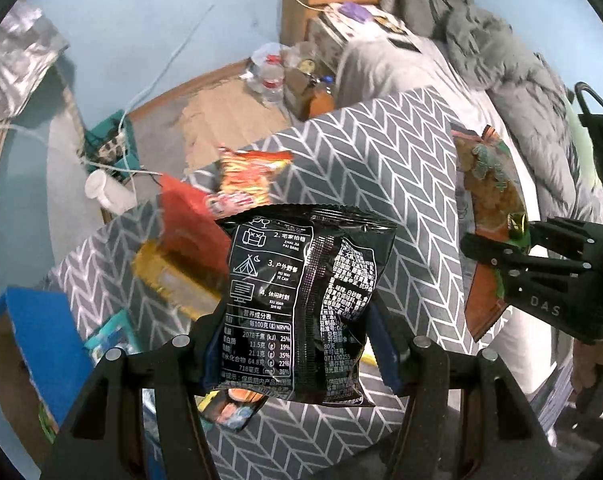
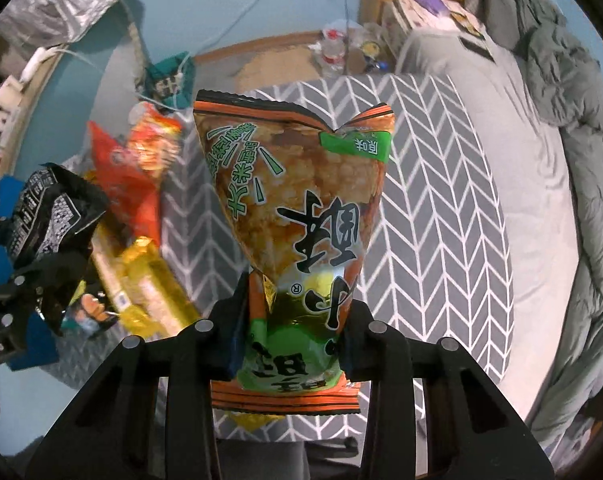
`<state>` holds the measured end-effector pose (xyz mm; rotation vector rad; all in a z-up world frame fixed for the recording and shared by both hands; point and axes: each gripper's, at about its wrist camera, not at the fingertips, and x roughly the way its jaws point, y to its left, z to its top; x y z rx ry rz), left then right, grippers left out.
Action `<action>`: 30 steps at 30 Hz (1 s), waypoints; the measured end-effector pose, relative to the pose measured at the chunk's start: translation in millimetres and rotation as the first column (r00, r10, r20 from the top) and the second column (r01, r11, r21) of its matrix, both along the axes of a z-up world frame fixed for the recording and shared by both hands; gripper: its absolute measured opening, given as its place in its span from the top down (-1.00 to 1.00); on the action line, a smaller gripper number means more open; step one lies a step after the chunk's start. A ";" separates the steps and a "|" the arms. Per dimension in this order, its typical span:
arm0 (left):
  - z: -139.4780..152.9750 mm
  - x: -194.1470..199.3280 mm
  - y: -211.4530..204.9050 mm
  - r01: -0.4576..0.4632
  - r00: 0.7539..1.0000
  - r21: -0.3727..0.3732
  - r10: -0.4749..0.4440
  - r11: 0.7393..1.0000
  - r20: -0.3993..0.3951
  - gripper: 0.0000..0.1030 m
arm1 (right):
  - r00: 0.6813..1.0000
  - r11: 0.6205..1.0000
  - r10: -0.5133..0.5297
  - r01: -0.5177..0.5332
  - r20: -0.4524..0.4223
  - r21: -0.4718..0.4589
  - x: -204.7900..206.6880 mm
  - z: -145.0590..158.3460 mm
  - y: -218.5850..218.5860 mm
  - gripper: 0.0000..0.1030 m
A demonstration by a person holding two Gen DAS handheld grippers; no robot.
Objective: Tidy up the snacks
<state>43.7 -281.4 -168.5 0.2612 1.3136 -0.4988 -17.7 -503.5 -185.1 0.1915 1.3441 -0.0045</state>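
Fingers [image 1: 385,356] of left gripper [image 1: 297,352] clamped on black packet [image 1: 301,304] at frame centre — right gripper [image 2: 289,340] pinching orange-green bag [image 2: 297,208], mid-frame.

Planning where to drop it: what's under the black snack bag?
Under the black snack bag, held in the left gripper: chevron cloth and a small colourful packet, partly covered.

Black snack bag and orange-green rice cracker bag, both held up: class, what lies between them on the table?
Right wrist view: a red packet and a yellow packet lie between the black snack bag and the orange-green rice cracker bag.
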 end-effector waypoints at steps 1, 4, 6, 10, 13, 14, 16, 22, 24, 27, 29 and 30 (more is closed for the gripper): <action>1.6 -0.6 3.6 -0.011 1.000 -0.003 0.011 1.000 0.001 -0.22 | 1.000 1.000 0.012 -0.012 0.005 -0.002 0.9 4.2 2.7 0.34; 9.4 -2.4 20.6 -0.049 0.999 -0.015 0.049 0.999 0.006 -0.22 | 0.999 0.999 0.045 -0.045 0.019 -0.008 4.7 17.9 15.9 0.34; 13.1 -2.3 31.8 -0.079 0.997 -0.017 0.079 0.997 0.010 -0.22 | 0.997 0.998 0.069 -0.068 0.026 -0.016 7.8 26.2 26.3 0.34; 22.0 -2.5 56.3 -0.133 0.991 -0.029 0.134 0.991 0.014 -0.22 | 0.994 0.994 0.104 -0.104 0.040 -0.015 14.2 38.5 43.3 0.34; 30.5 -3.6 72.4 -0.169 0.985 -0.033 0.170 0.985 0.021 -0.22 | 0.990 0.992 0.129 -0.129 0.059 0.001 20.6 49.2 56.5 0.34; 33.8 -4.4 79.7 -0.183 0.983 -0.038 0.184 0.982 0.026 -0.22 | 0.988 0.990 0.140 -0.141 0.068 0.007 22.6 53.5 62.7 0.34; 38.7 -6.3 93.8 -0.211 0.977 -0.047 0.212 0.976 0.030 -0.22 | 0.983 0.986 0.166 -0.167 0.082 0.003 25.3 60.3 74.5 0.34; 47.6 -8.8 131.2 -0.285 0.957 -0.060 0.287 0.957 0.034 -0.22 | 0.965 0.970 0.242 -0.244 0.100 0.003 35.6 73.6 112.5 0.34; 50.6 -11.1 141.9 -0.317 0.947 -0.067 0.320 0.946 0.038 -0.22 | 0.958 0.963 0.266 -0.268 0.105 0.004 38.6 77.3 124.7 0.34; 55.0 -14.1 159.3 -0.357 0.932 -0.072 0.361 0.931 0.044 -0.22 | 0.949 0.955 0.295 -0.298 0.113 0.008 42.1 82.9 143.9 0.34; 57.1 -16.1 169.3 -0.381 0.922 -0.079 0.385 0.921 0.042 -0.22 | 0.942 0.948 0.313 -0.317 0.116 0.010 44.4 85.8 154.6 0.34; 57.8 -17.2 174.6 -0.392 0.917 -0.081 0.396 0.917 0.041 -0.22 | 0.939 0.945 0.324 -0.328 0.119 0.013 45.9 87.0 161.6 0.34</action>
